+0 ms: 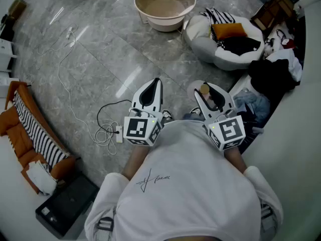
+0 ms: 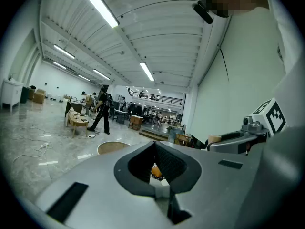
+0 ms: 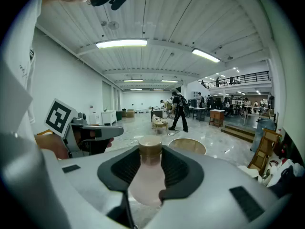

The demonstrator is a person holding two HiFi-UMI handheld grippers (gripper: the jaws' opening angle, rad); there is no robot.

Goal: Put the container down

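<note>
Head view looks down on a person in a white shirt [image 1: 190,185] who stands on a grey floor [image 1: 100,59] and holds one pair of tongs in each hand. The right tongs [image 1: 203,88] pinch a bottle [image 3: 147,175]. The bottle is pale pink with a tan cap [image 3: 150,147], and the cap points away from the person. The black pads [image 3: 174,168] press on both sides of it. The bottle is up in the air, out in front of the person's tummy, not on the floor.

The left tongs [image 1: 157,81] are just beside the right ones but do not touch them. Their tips are pressed together and they hold nothing.

Far ahead on the floor stands a big round tub [image 1: 164,6]. Next to it, on the right, is a white cushion [image 1: 205,44] with clothes [image 1: 241,44] on it. A white wire [image 1: 70,34] lies on the floor at the left. An orange seat [image 1: 15,134] with a striped cloth [image 1: 35,129] is by the left edge, and a black box [image 1: 65,207] is near it.
</note>
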